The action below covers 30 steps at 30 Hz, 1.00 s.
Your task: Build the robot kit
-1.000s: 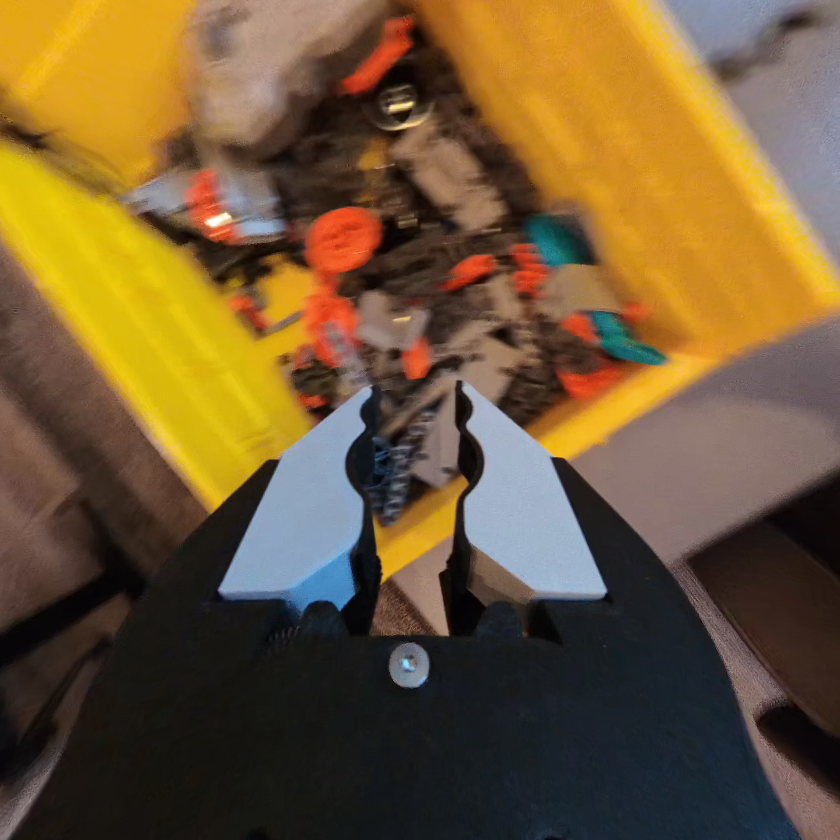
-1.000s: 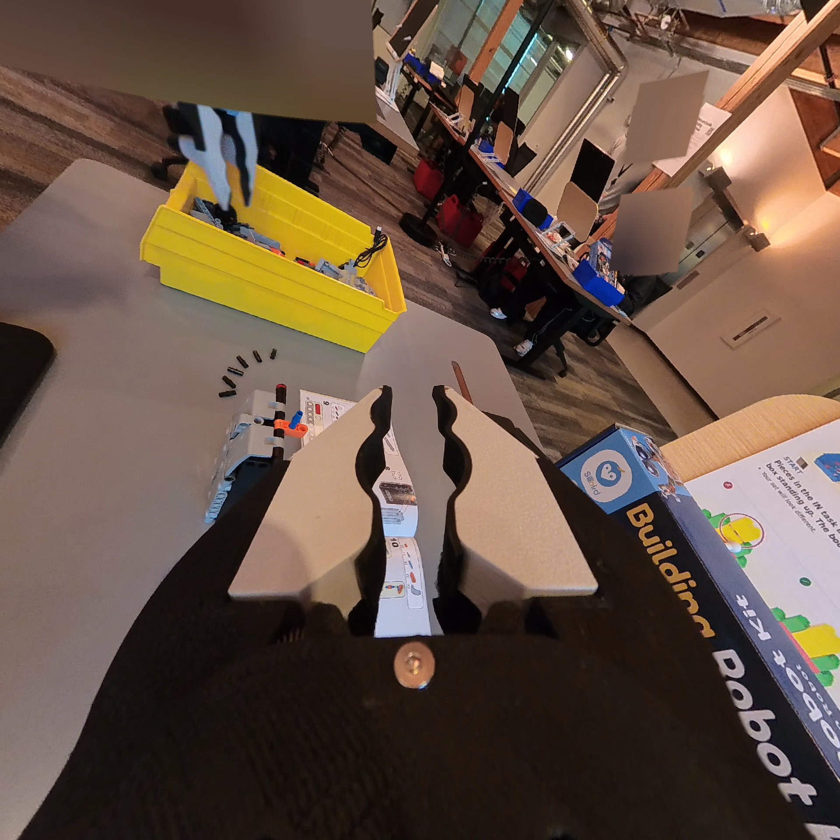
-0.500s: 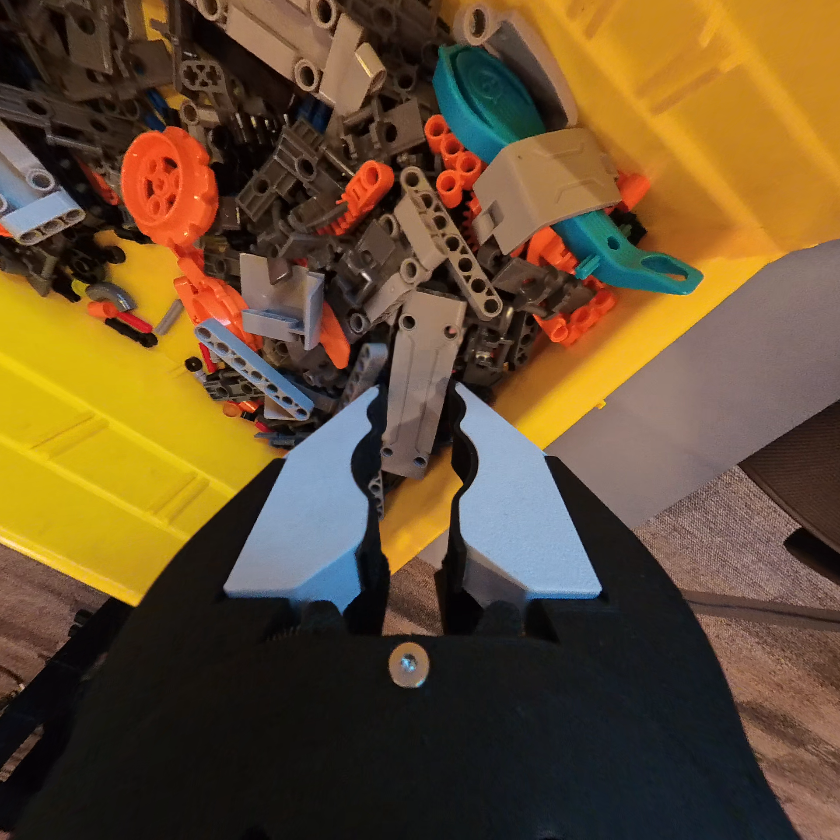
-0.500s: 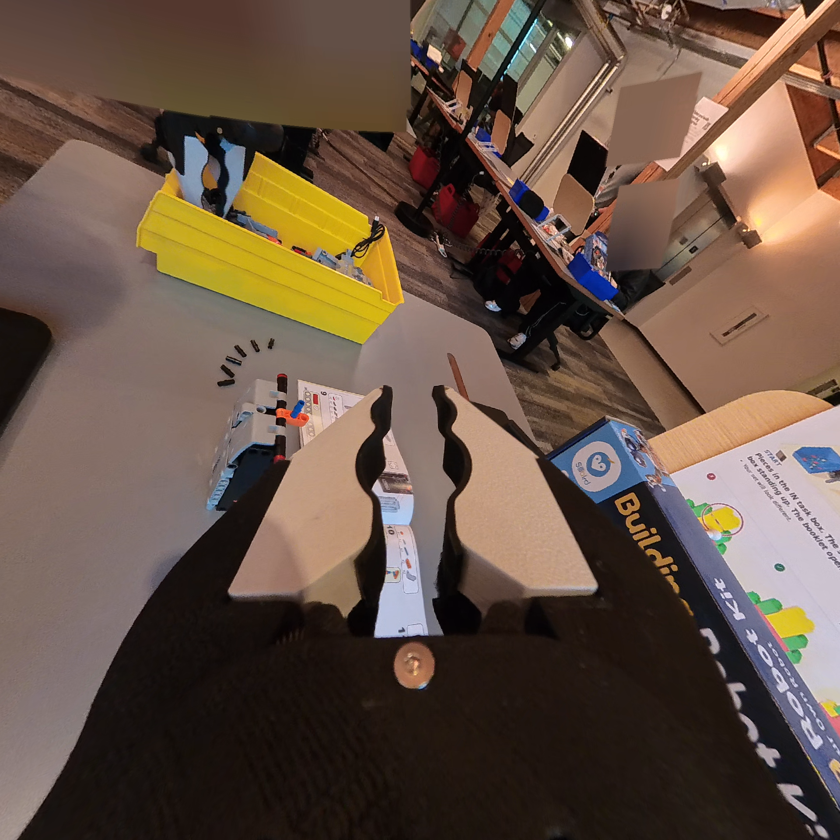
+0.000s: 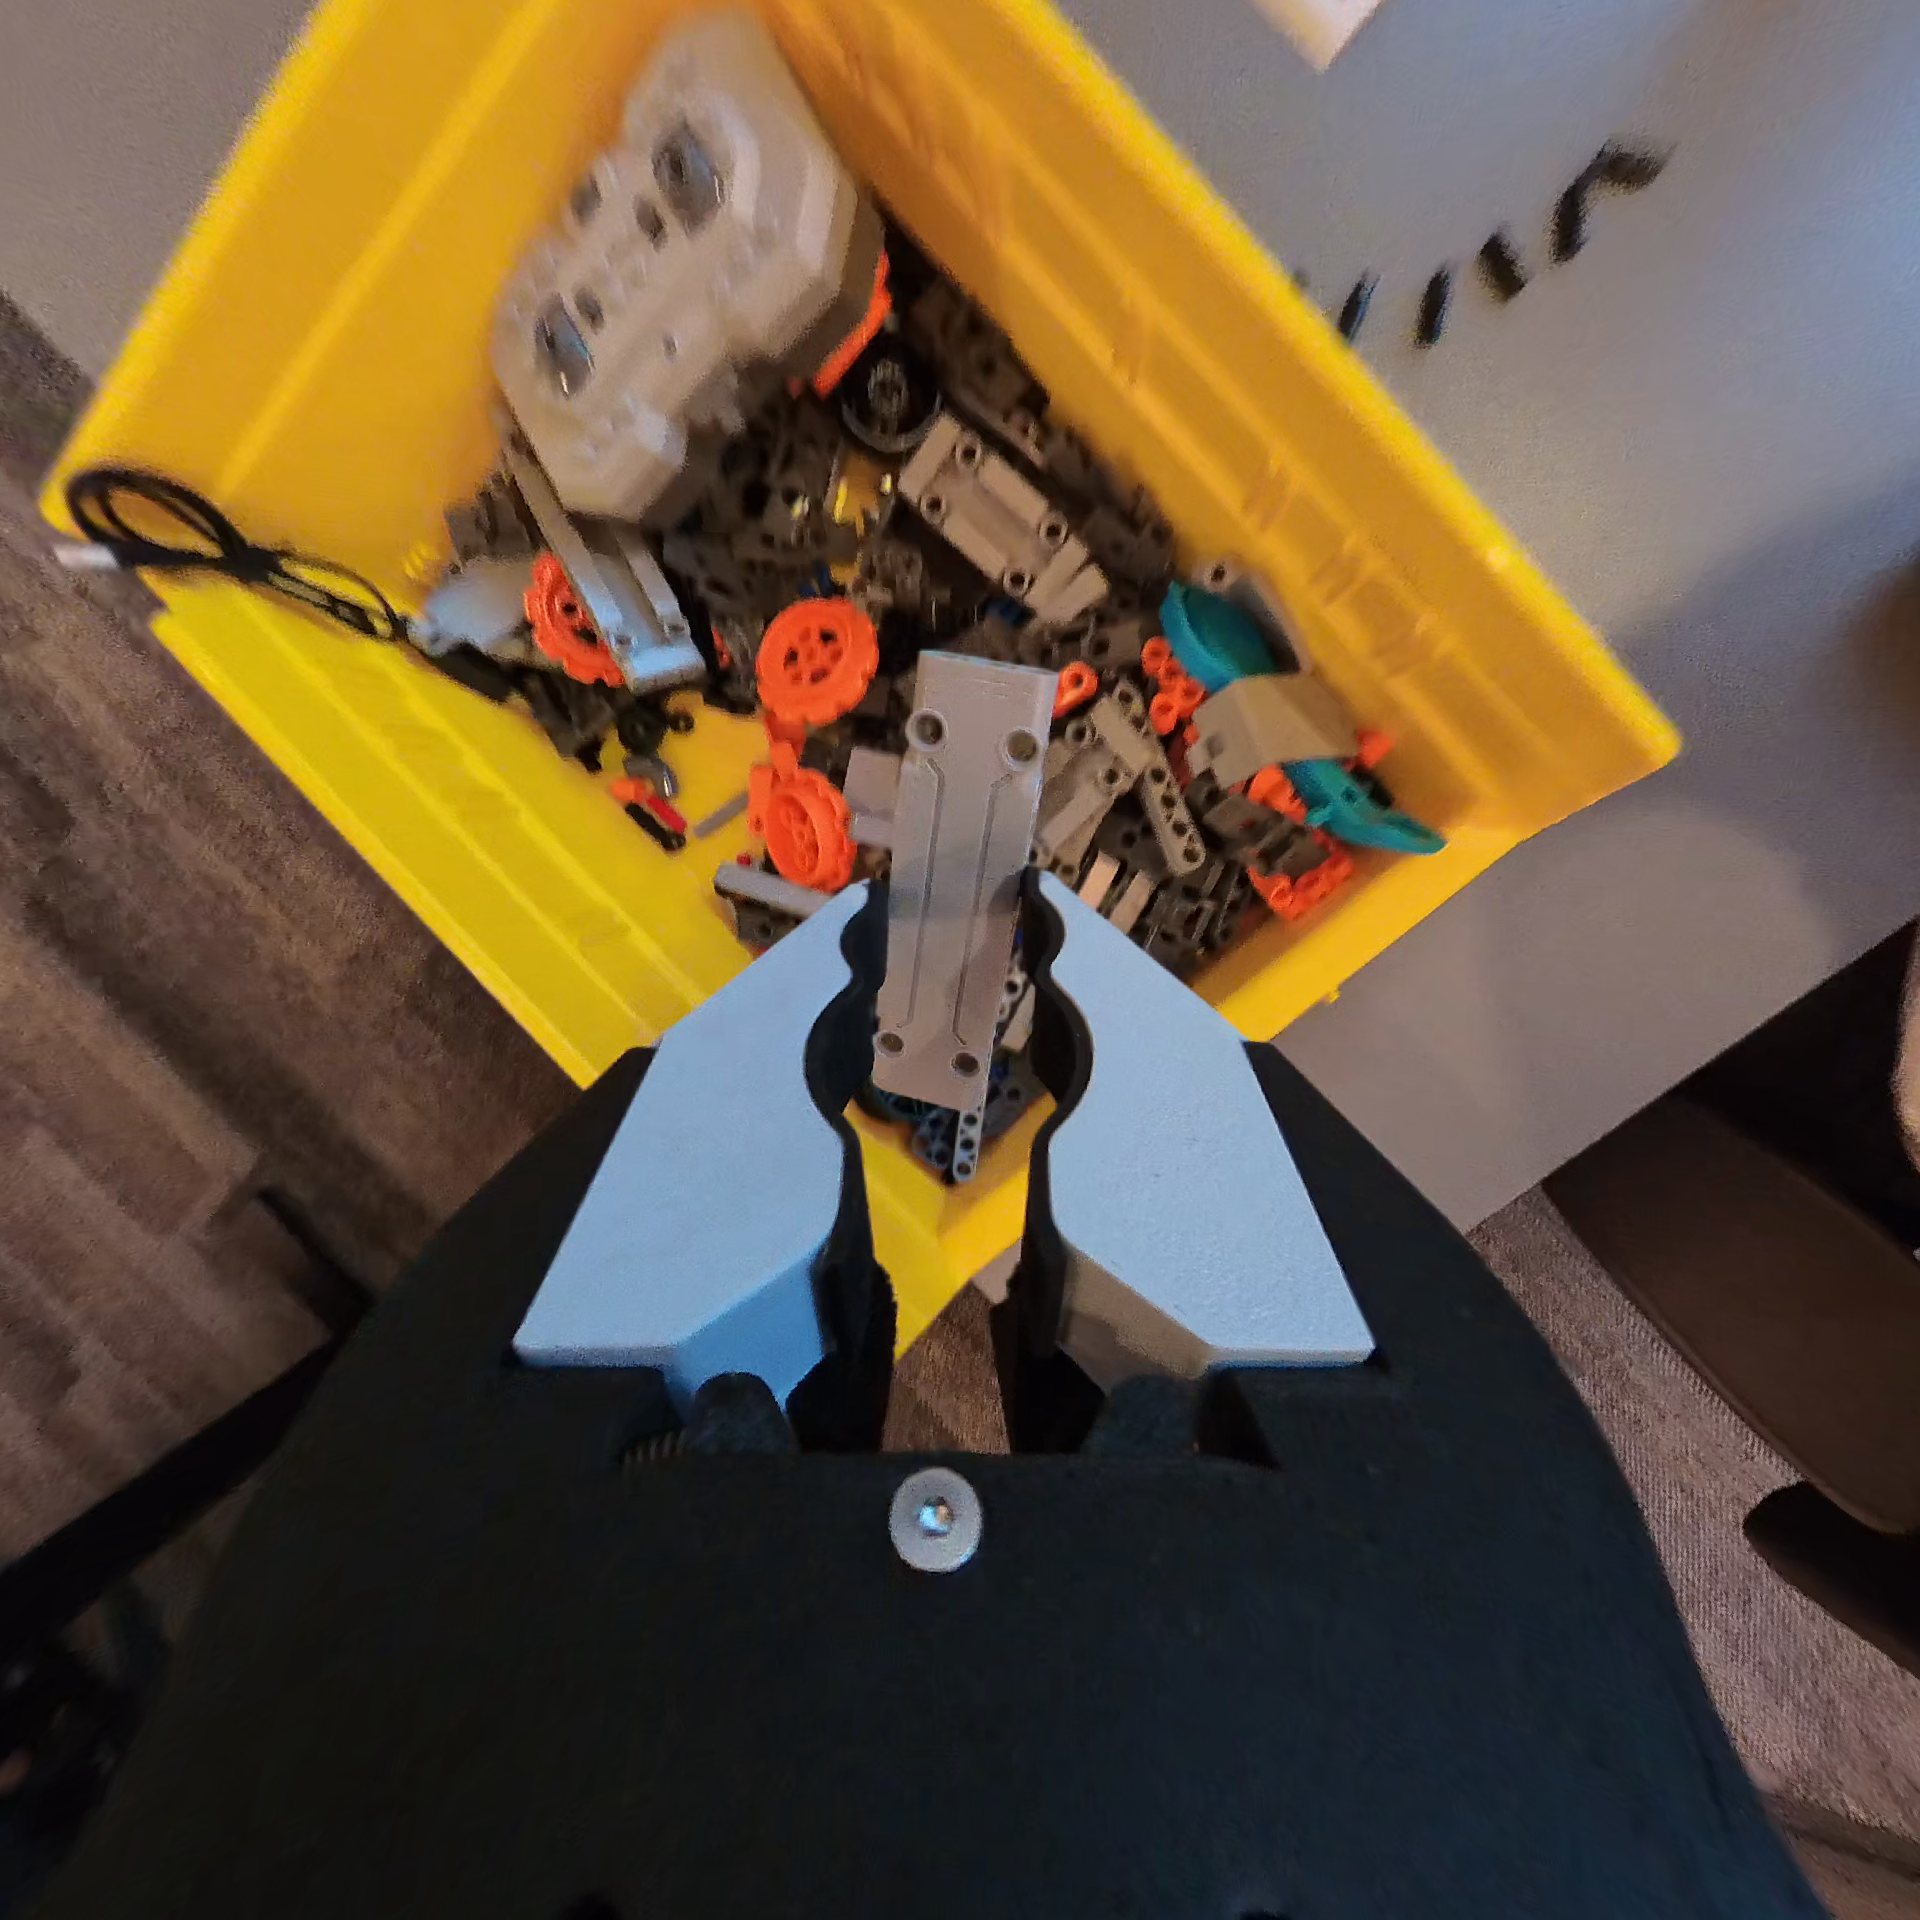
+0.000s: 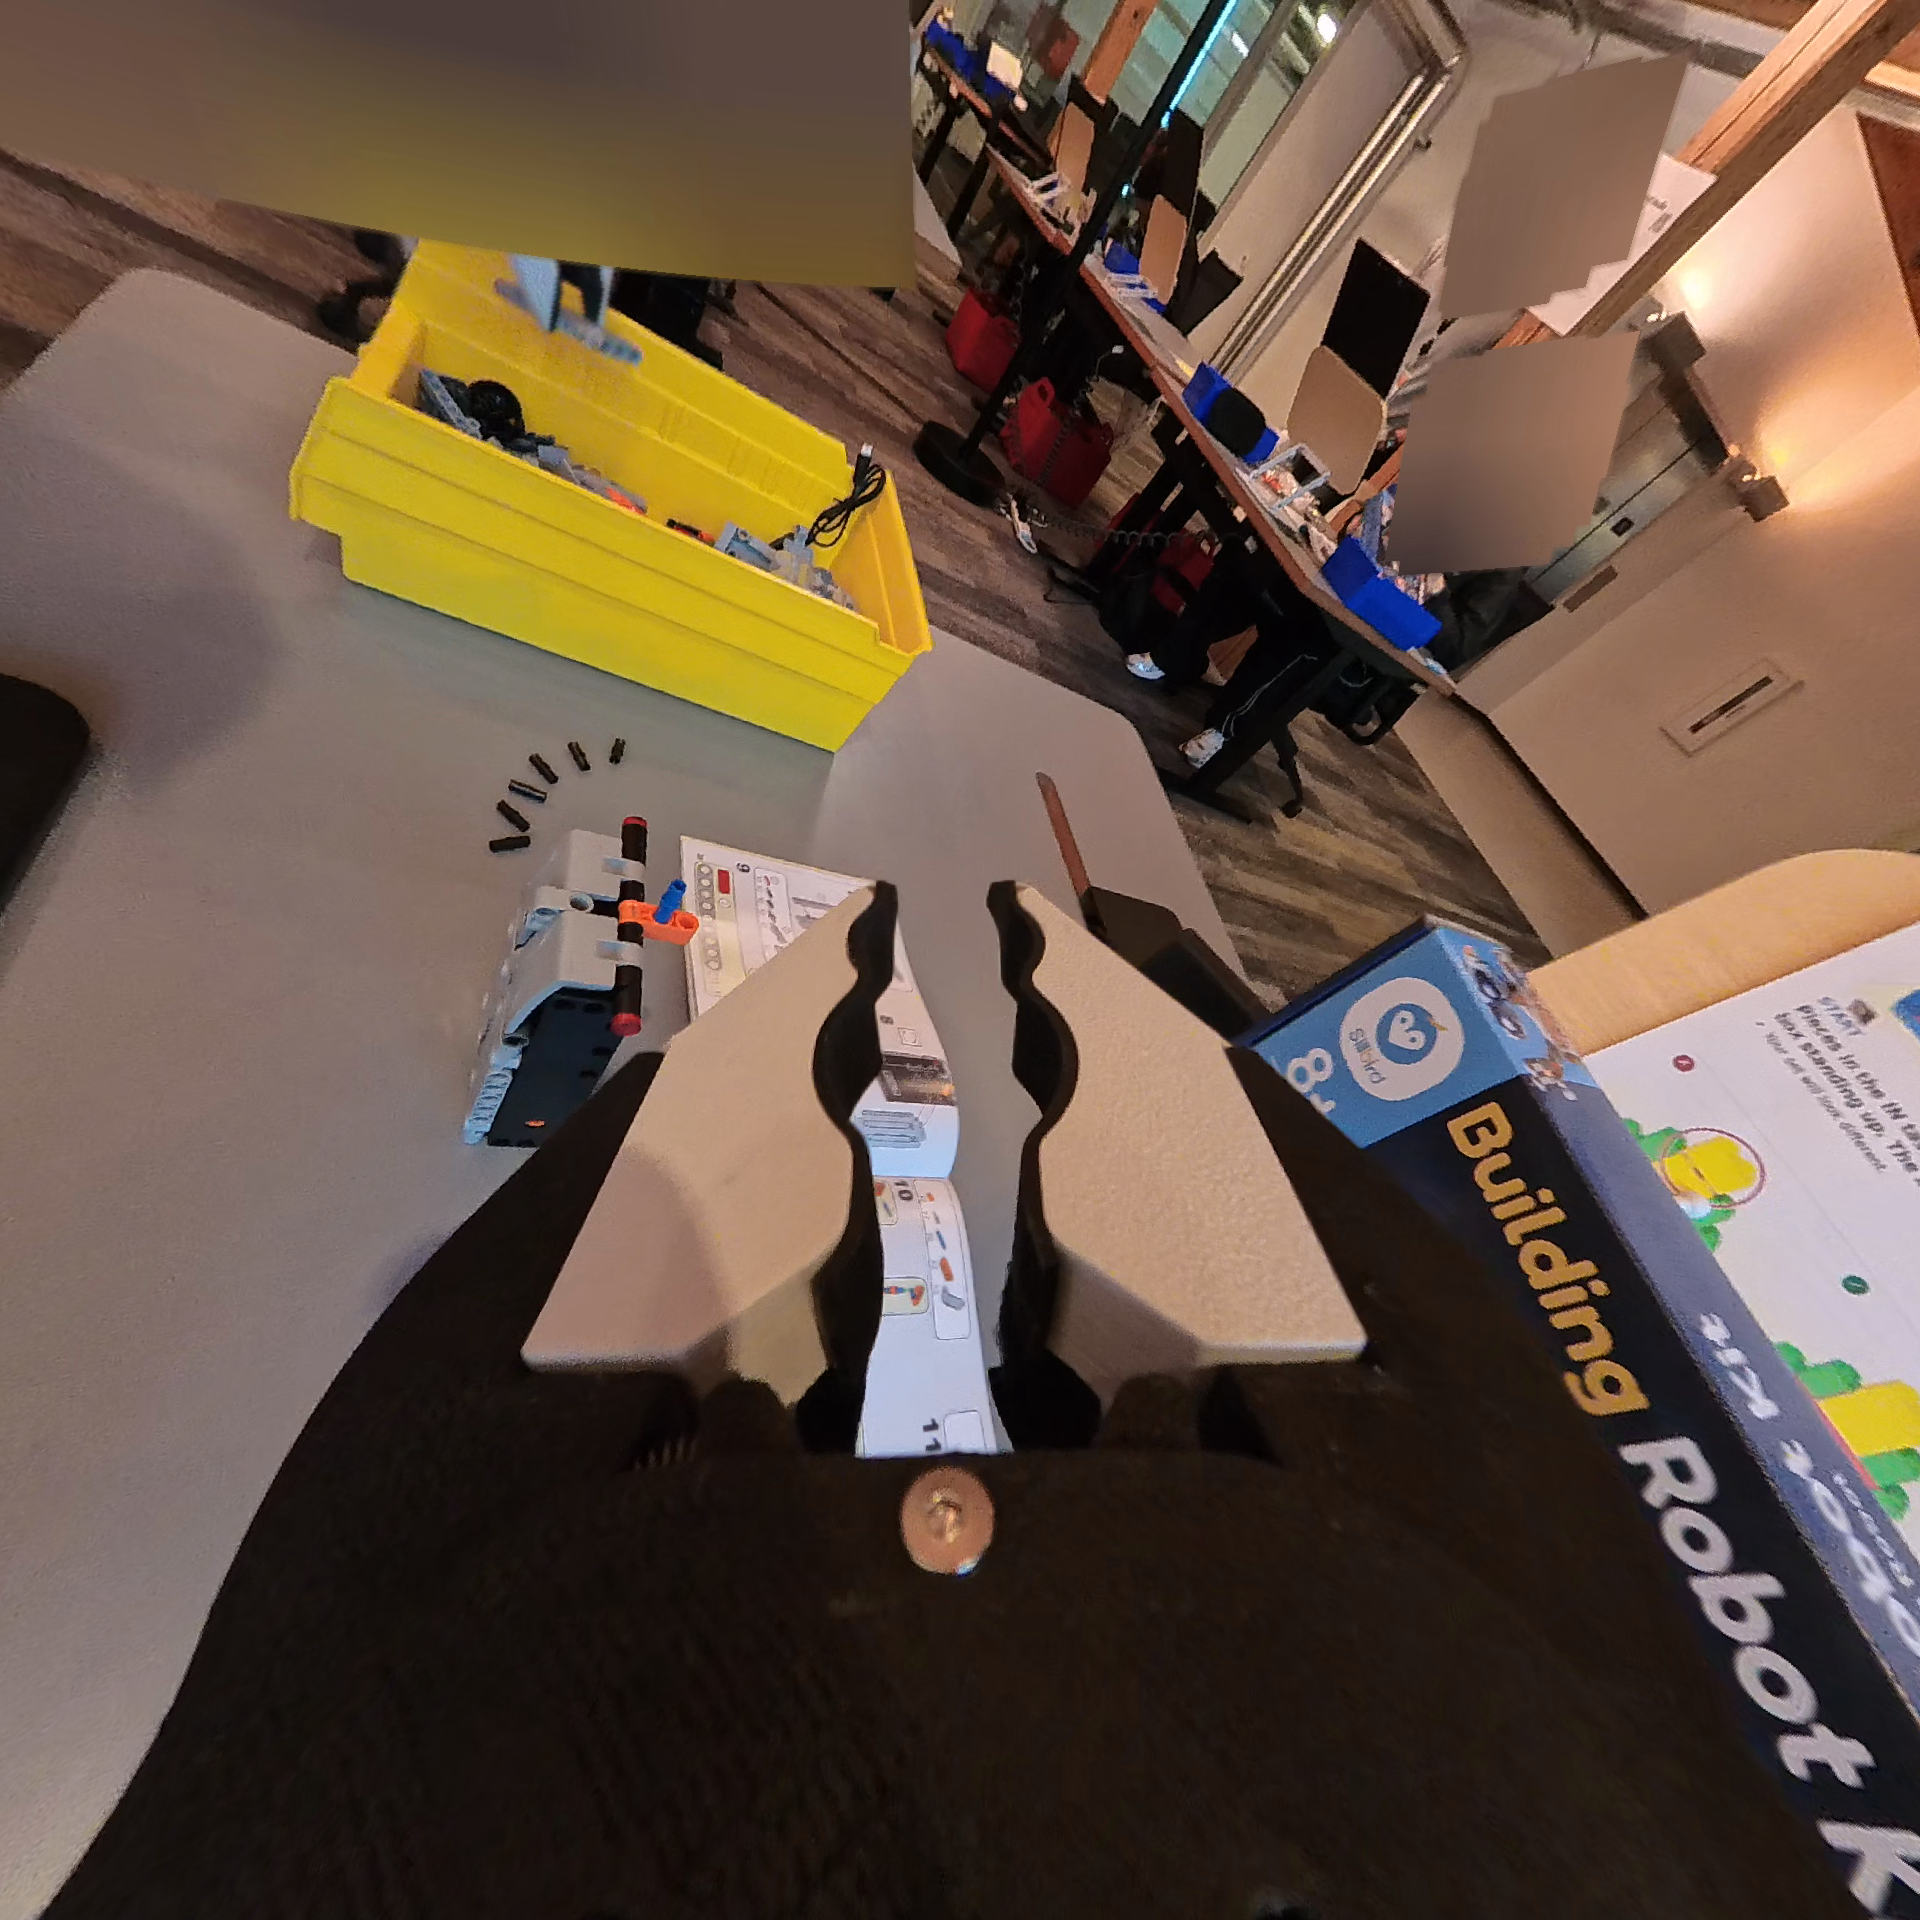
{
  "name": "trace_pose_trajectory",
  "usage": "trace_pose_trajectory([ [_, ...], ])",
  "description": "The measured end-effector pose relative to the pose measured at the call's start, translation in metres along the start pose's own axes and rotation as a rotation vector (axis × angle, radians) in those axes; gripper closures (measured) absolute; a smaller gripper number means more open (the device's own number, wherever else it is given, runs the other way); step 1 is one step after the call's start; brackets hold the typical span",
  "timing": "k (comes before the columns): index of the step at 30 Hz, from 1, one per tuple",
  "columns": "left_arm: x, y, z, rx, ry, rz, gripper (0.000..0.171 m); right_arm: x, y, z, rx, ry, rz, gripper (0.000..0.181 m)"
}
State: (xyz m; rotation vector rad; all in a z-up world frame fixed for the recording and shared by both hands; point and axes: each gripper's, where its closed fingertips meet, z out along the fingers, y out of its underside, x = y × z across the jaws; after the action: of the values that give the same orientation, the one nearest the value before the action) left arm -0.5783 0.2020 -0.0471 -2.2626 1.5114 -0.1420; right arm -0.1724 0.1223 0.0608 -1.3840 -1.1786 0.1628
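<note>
The left tool (image 5: 948, 904) is clamped on a long grey panel piece (image 5: 961, 862), held above the near corner of the yellow bin (image 5: 1226, 343). Below it lie loose parts: orange gears (image 5: 816, 655), a teal piece (image 5: 1210, 634) to the right, and a pale grey hub block (image 5: 675, 270) at the far end. The right tool (image 6: 940, 904), slightly parted and empty, hangs over an instruction booklet (image 6: 914, 1195) on the bench (image 6: 208, 935). Left of the booklet sits a part-built grey model (image 6: 566, 977); 6 black pins (image 6: 540, 790) lie beyond it.

Bare counter (image 6: 208, 935) lies open from 9 to 11 o'clock of the right gripper (image 6: 940, 899). A boxed kit (image 6: 1558, 1195) blocks 3 o'clock; a booklet (image 6: 914, 1195) and a grey block model (image 6: 566, 977) crowd 12 o'clock.
</note>
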Motion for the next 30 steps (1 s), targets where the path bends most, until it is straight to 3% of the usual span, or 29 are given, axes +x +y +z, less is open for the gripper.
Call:
trace_pose_trajectory([
  [4, -0.006, -0.031, -0.004, 0.148, 0.127, -0.095, 0.148, -0.011, 0.012, 0.017, -0.042, -0.045, -0.005, 0.162],
  [6, 0.0, -0.043, 0.008, 0.226, 0.249, -0.192, 0.148, -0.016, 0.014, 0.023, -0.047, -0.063, -0.002, 0.162],
  [8, 0.013, -0.043, 0.023, 0.229, 0.353, -0.241, 0.148, -0.02, 0.016, 0.026, -0.05, -0.077, 0.001, 0.162],
  [12, 0.013, -0.061, 0.011, 0.262, 0.349, -0.243, 0.148, -0.027, -0.003, 0.03, 0.01, -0.088, -0.005, 0.162],
  [15, 0.032, -0.094, -0.015, 0.179, 0.295, -0.109, 0.148, -0.04, -0.04, 0.04, 0.11, -0.082, -0.054, 0.162],
  [19, 0.104, -0.147, -0.033, 0.022, 0.371, 0.137, 0.147, -0.082, -0.069, 0.067, 0.12, -0.075, -0.29, 0.154],
  [21, 0.134, -0.17, -0.034, -0.02, 0.406, 0.234, 0.147, -0.098, -0.074, 0.077, 0.106, -0.053, -0.411, 0.141],
  [25, 0.176, -0.196, -0.03, -0.08, 0.462, 0.383, 0.147, -0.104, -0.075, 0.085, 0.1, 0.017, -0.495, 0.135],
  [30, 0.213, -0.217, -0.022, -0.102, 0.54, 0.479, 0.148, -0.105, -0.072, 0.08, 0.1, 0.0, -0.528, 0.15],
])
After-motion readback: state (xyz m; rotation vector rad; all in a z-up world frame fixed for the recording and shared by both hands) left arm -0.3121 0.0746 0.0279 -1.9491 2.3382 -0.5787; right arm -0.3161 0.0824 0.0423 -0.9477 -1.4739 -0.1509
